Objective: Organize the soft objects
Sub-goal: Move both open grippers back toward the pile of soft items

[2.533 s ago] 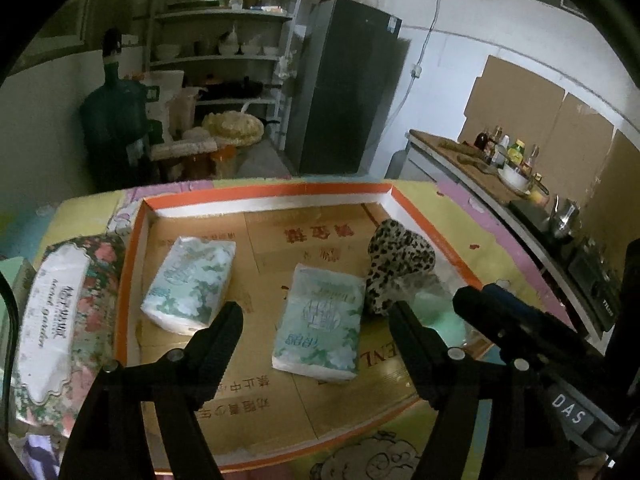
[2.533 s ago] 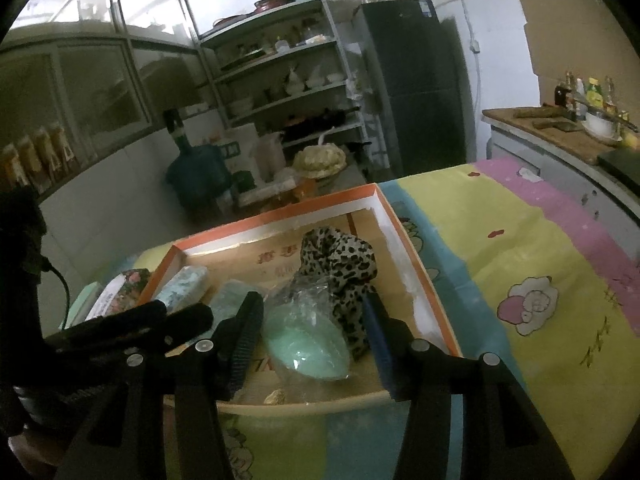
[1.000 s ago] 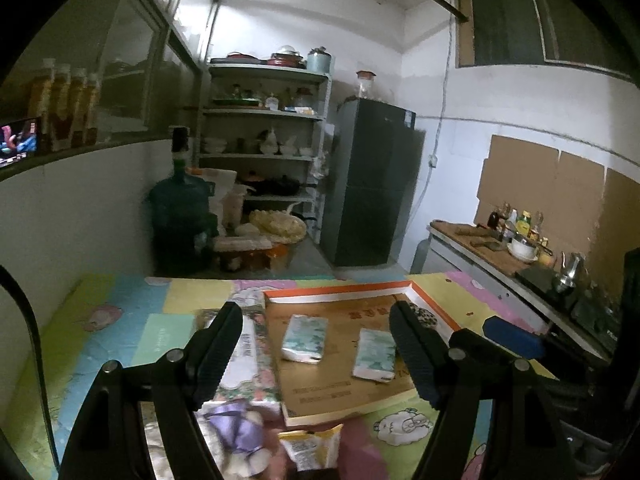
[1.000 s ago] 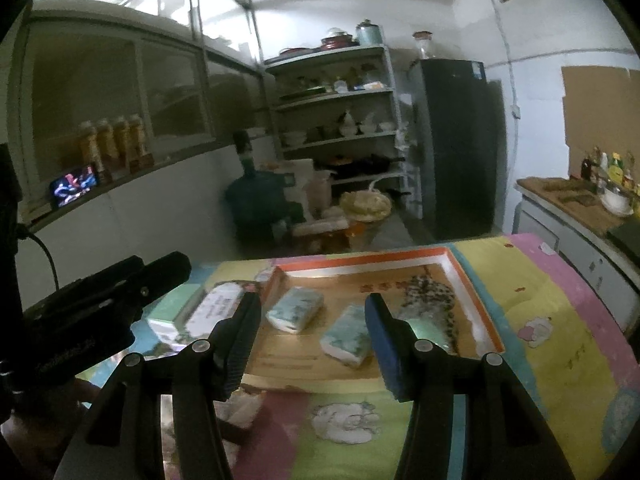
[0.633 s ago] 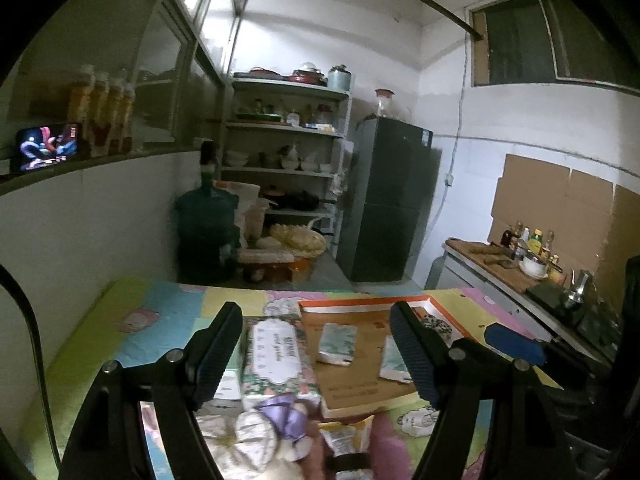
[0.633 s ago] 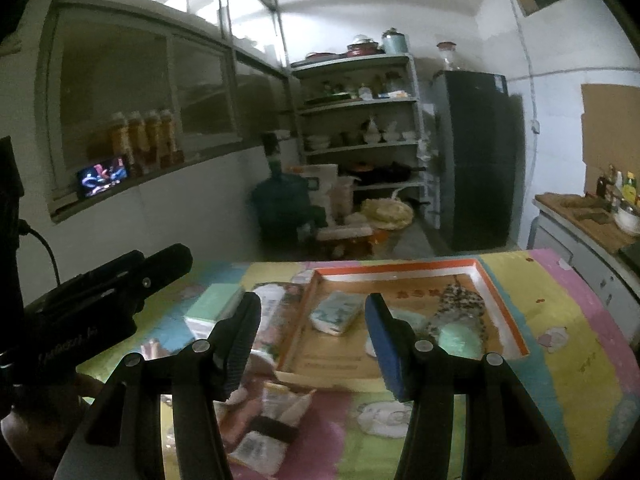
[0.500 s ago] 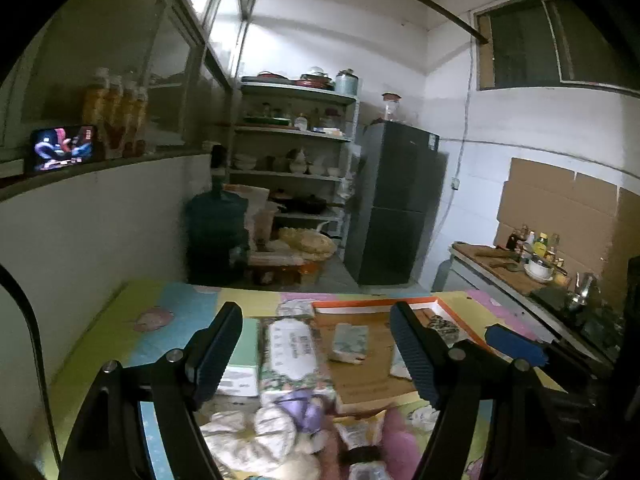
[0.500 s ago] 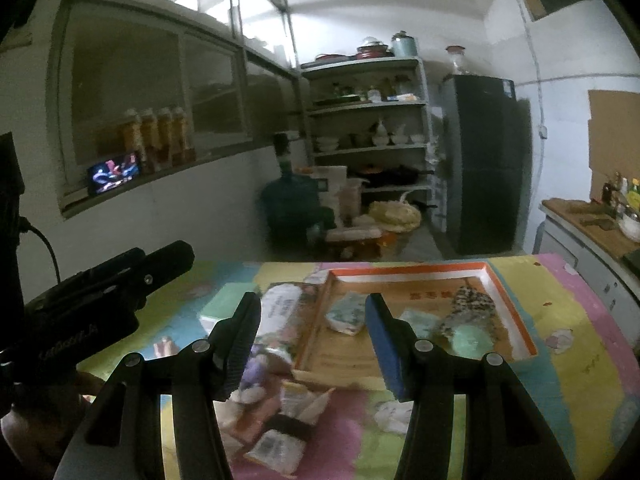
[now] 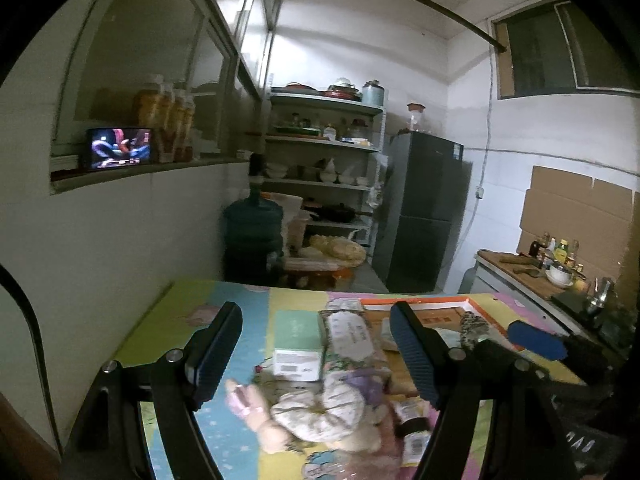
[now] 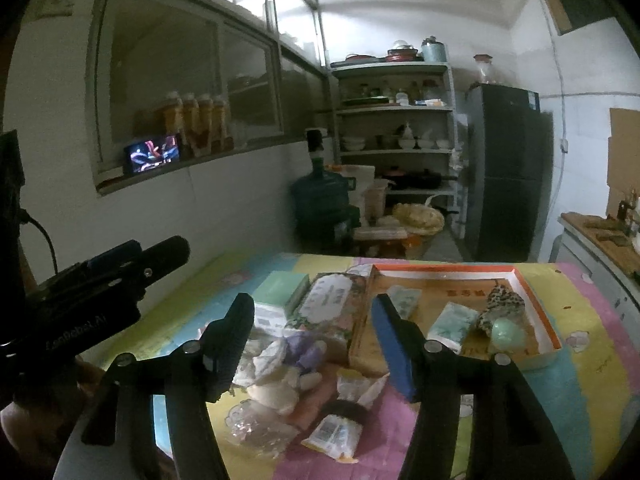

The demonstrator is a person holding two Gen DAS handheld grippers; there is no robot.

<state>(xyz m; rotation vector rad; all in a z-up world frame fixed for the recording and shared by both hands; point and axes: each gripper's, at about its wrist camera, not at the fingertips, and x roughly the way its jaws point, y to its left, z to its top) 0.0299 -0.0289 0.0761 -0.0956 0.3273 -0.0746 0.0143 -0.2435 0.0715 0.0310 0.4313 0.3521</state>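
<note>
Now both claws are pulled back from the orange-edged tray (image 10: 536,312); the left claw (image 9: 316,352) stands apart and empty, the right claw (image 10: 314,344) is opening with nothing between, so the plush toy (image 9: 320,412) on the surface seems next.

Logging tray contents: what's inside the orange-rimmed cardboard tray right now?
The tray holds two tissue packs, a leopard-print item and a pale green round thing. The right tongs' finger covers its near-left corner, so that part can't be checked.

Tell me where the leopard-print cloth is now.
In the right wrist view, the leopard-print cloth lies inside the cardboard tray, at its right side, against the pale green ball.
</note>
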